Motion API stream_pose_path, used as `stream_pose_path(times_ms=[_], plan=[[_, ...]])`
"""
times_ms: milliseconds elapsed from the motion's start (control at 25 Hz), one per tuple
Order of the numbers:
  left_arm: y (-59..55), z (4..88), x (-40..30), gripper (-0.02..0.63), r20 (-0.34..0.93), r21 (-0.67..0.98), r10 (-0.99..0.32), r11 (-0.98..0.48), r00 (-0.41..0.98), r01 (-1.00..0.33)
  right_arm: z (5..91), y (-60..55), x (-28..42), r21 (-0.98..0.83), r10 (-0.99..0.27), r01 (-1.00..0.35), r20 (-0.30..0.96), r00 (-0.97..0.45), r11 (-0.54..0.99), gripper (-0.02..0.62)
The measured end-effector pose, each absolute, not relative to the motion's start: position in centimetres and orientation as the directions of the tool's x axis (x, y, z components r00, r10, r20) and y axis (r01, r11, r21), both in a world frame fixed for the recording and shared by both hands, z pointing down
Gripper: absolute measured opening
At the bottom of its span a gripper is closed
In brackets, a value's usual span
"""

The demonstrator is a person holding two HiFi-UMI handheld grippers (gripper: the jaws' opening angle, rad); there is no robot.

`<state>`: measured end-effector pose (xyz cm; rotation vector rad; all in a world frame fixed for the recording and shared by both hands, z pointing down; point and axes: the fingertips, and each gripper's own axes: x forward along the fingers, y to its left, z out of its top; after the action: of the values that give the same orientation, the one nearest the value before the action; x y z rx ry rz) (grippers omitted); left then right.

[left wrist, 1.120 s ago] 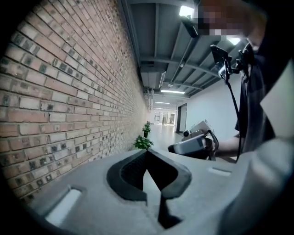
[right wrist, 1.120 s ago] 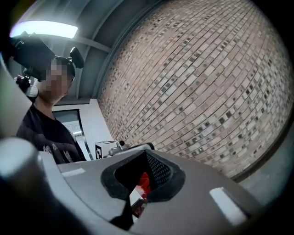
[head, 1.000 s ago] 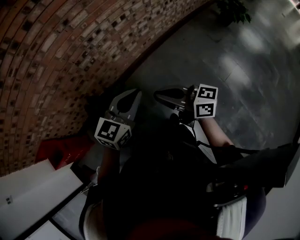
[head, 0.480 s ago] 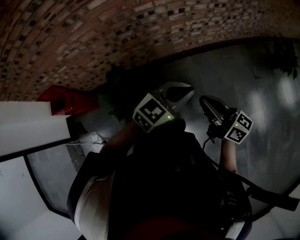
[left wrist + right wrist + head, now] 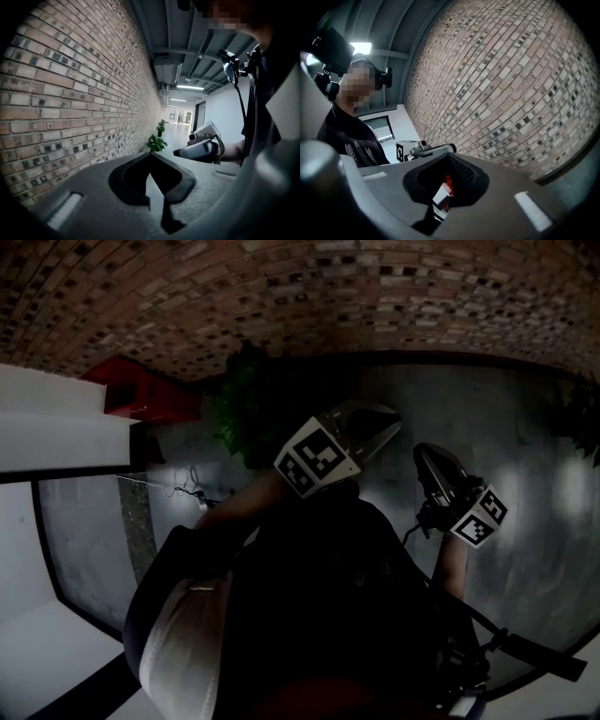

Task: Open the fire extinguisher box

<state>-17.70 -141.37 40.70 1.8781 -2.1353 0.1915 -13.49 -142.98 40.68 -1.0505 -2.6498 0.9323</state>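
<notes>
Both pairs of tongs are shut and empty. The left tongs (image 5: 386, 416) have their tips meeting in the left gripper view, and the right tongs (image 5: 425, 456) look the same in theirs. The red fire extinguisher box (image 5: 141, 395) stands at the foot of the brick wall (image 5: 375, 287). In the head view it is at about ten o'clock from the tongs and well apart from them, with a potted plant (image 5: 242, 413) between.

I judge the step in hand to be the approach. To do it well, go round the plant and face the front of the box squarely. Open one pair of tongs only once the door's handle or edge is plain; neither shows yet.

The floor (image 5: 525, 427) is smooth, grey and shiny. The room is a long corridor with ceiling lights, and a white panel (image 5: 56, 442) lies at nine o'clock.
</notes>
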Motion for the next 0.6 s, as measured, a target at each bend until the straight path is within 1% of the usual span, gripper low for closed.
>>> stream_pose_path(times_ms=[160, 320, 600], plan=[[-141.6, 40.9, -18.4, 0.003, 0.311, 0.088, -0.942, 0.159, -0.125, -0.983, 40.7, -143.1, -14.2, -0.609, 0.670, 0.579, -0.101, -0.735, 0.543, 0.002], [-140.2, 41.0, -19.5, 0.003, 0.303, 0.095, -0.941, 0.188, -0.151, -0.978, 41.7, -141.2, -15.2, -0.616, 0.705, 0.593, -0.085, -0.704, 0.518, 0.002], [-136.3, 40.9, -23.9, 0.003, 0.251, 0.139, -0.949, 0.229, -0.190, -0.963, 41.3, -137.6, -18.9, -0.572, 0.731, 0.611, -0.028, -0.682, 0.548, 0.002]])
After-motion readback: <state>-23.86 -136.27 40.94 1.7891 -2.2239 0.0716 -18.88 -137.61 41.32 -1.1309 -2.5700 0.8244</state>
